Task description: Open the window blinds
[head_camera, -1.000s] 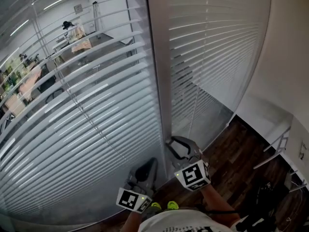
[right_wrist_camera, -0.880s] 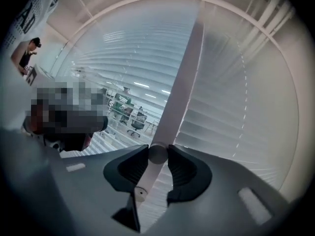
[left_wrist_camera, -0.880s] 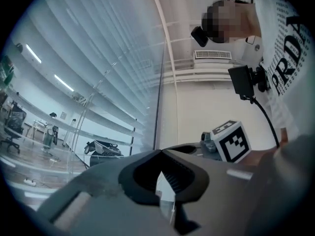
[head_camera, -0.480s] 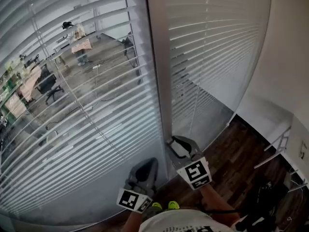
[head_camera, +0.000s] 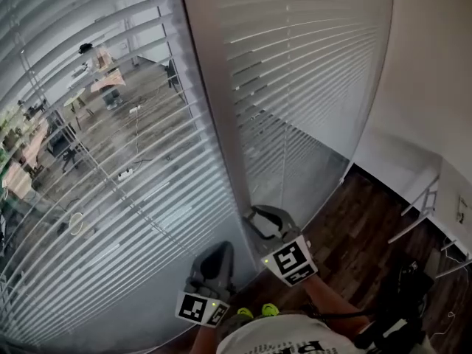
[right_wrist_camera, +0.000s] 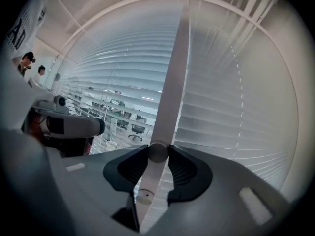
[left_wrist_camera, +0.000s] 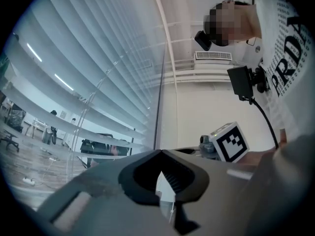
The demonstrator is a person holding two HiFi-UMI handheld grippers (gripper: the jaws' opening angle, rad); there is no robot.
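Observation:
Two white slatted blinds hang behind glass, on either side of a grey frame post (head_camera: pixel 214 116). The left blind (head_camera: pixel 110 168) has its slats turned flat, so an office shows through. On the right blind (head_camera: pixel 310 72) the slats stand mostly closed. Low on the post, my right gripper (head_camera: pixel 256 218) is shut on a small round knob (right_wrist_camera: pixel 157 152), one pad pressing each side of it. A second small round disc (right_wrist_camera: pixel 143 197) sits lower on the post. My left gripper (head_camera: pixel 220 253) hangs beside the post near the left pane, shut with nothing between its tips (left_wrist_camera: pixel 160 152).
Dark wood floor (head_camera: pixel 369 227) runs along the foot of the window. A white wall (head_camera: pixel 435 87) closes the right side, with white furniture legs (head_camera: pixel 424 212) and black gear (head_camera: pixel 413 293) near it. Beyond the glass are desks, chairs and a person (head_camera: pixel 92 54).
The left blind's slats have tilted flatter, so more of the office shows through. The right gripper stays on the knob and has turned a little. The view has shifted leftward.

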